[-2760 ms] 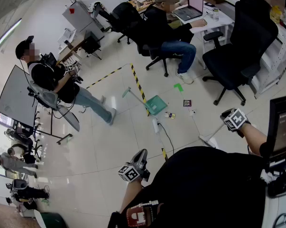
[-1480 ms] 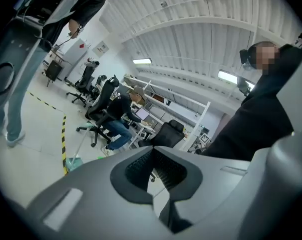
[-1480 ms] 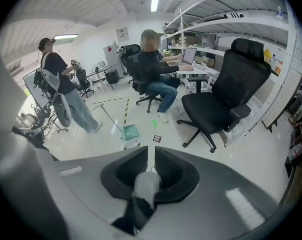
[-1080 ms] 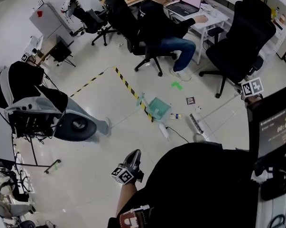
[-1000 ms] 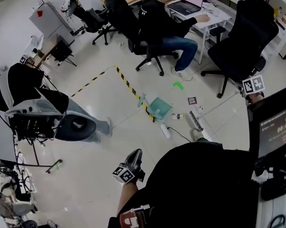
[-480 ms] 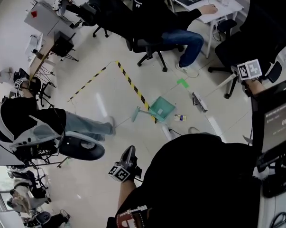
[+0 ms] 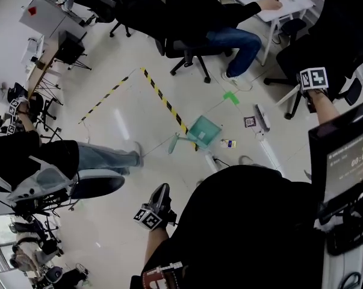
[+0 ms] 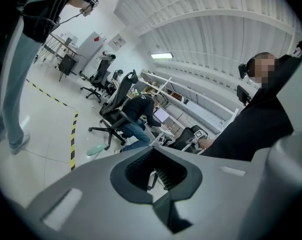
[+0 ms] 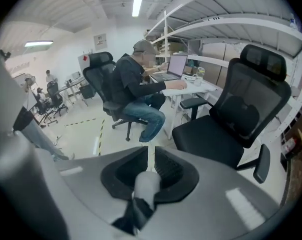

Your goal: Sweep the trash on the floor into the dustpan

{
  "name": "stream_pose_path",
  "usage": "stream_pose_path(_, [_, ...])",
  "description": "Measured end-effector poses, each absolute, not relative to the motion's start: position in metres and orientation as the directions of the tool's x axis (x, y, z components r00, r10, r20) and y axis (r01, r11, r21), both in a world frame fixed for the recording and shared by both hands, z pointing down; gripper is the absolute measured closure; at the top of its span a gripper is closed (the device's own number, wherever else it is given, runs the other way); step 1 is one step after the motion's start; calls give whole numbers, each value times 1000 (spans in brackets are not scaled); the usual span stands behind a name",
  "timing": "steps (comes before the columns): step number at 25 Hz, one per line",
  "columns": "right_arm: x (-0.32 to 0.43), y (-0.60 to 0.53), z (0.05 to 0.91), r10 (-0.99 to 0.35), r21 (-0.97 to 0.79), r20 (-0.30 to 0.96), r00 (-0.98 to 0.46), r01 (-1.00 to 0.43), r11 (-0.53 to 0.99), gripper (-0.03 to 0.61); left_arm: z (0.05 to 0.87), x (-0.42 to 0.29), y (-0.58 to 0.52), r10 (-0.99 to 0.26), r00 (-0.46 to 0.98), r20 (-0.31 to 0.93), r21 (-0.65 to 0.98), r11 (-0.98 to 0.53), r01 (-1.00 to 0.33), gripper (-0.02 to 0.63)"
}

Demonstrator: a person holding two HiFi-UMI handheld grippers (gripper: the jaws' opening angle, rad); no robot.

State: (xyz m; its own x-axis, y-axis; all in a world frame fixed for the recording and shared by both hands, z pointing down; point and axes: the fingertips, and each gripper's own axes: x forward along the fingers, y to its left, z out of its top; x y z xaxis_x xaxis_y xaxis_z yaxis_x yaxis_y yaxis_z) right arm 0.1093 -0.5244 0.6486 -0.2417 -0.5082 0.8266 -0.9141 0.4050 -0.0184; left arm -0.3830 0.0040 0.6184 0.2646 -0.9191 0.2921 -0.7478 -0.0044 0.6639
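The teal dustpan lies on the pale floor by the striped tape, and it also shows small in the left gripper view. Scattered around it are a green scrap, a small dark card and a tiny yellow piece. The broom head sits next to the card. My right gripper is shut on the white broom handle, up by the black chair. My left gripper is shut and holds nothing, low beside my body.
Yellow-black tape crosses the floor. A white power strip with a cable lies near my feet. A seated person and a black office chair stand beyond the trash. A walking person is at left, a screen at right.
The broom head has swung off the floor near my feet to beside the dark card. My right gripper rose toward the chair. The person at left walked further left.
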Motion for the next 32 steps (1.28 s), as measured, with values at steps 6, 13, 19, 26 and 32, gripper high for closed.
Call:
stream_pose_path(6, [70,-524,662,-572,-24,808,-141,-978,208,541,621,-428,44,-916,265,302,662,2,-750,618])
stream_pose_path(13, [18,-533,677,-631,-150,764,-134,-988,28,540,633,-455,100,-934,164,318,671,100,-734,618])
stream_pose_path(19, [-29,-544,683,-647,-214,744,-166,-977,5,537,634,-469,114,-943,98,319,669,151,-728,618])
stream_pose_path(26, [-57,-545,679,-652,-270,734,-190,-962,-24,529,625,-480,112,-954,68,292,674,154,-722,618])
stream_pose_path(32, [-54,-545,674,-661,-308,725,-194,-949,-59,526,626,-486,103,-960,68,273,680,143,-719,618])
